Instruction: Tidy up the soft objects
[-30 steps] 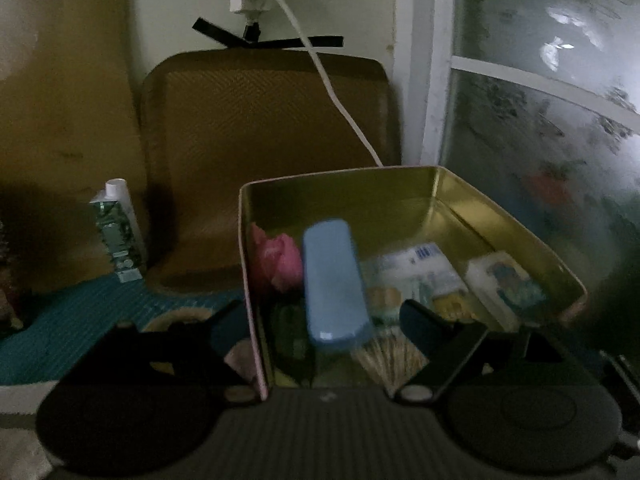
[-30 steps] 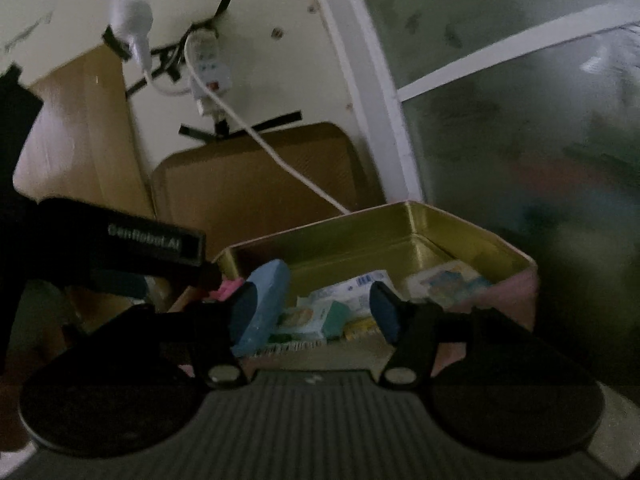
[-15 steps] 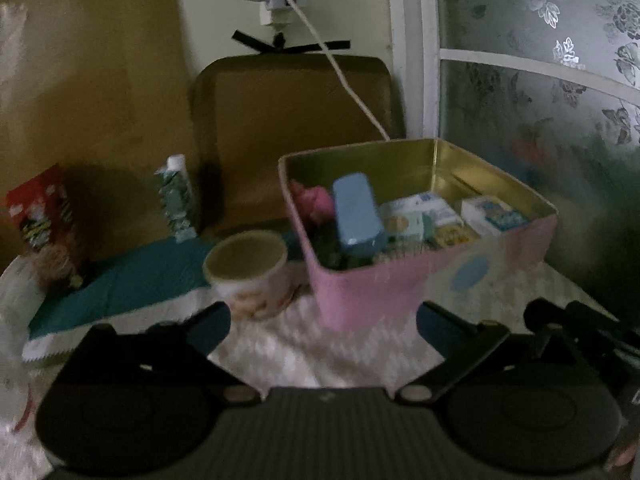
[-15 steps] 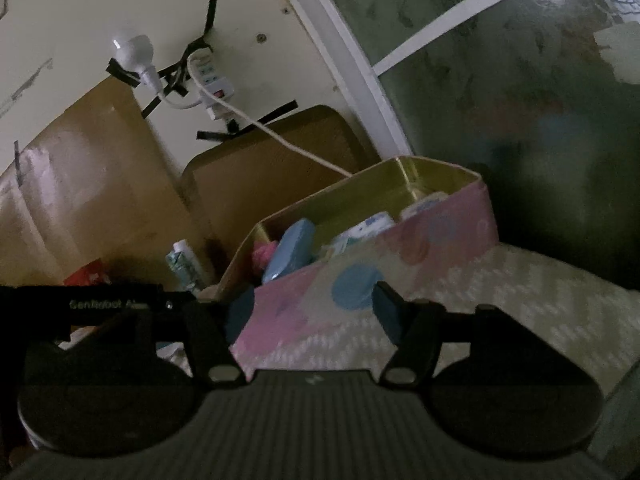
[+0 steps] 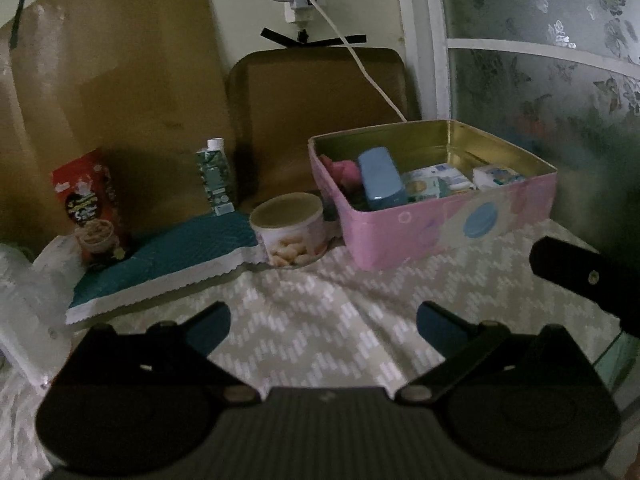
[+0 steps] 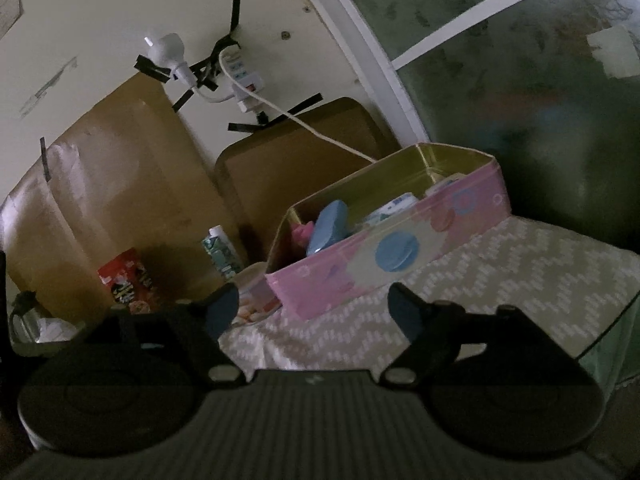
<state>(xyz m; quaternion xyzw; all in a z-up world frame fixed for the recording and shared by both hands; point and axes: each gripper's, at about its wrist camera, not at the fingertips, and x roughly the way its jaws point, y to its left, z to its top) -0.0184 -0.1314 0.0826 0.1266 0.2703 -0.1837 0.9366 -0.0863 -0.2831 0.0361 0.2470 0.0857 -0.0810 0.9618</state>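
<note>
A pink tin box [image 5: 448, 232] [image 6: 360, 268] with a gold inside stands at the back right of the patterned cloth. In it a light blue case [image 5: 378, 180] [image 6: 328, 228] leans upright beside something pink [image 5: 340, 168] [image 6: 300, 234] and several small packets [image 5: 436, 184]. My left gripper [image 5: 322, 326] hangs open over the cloth, well short of the box, nothing between its fingers. My right gripper [image 6: 312, 310] is also back from the box; its jaws are opening and hold nothing. Part of the right gripper shows at the left wrist view's right edge.
A round tin with a snack picture [image 5: 290, 232] sits left of the box. Behind it stand a small green carton [image 5: 216, 180], a red snack packet [image 5: 86, 204] and a teal padded mat [image 5: 168, 256]. A white cable [image 5: 360, 60] hangs from the wall into the box's back.
Both grippers pulled back from over the box to above the cloth. The blue case, earlier between the fingers, now rests in the box. Both pairs of jaws stand wider.
</note>
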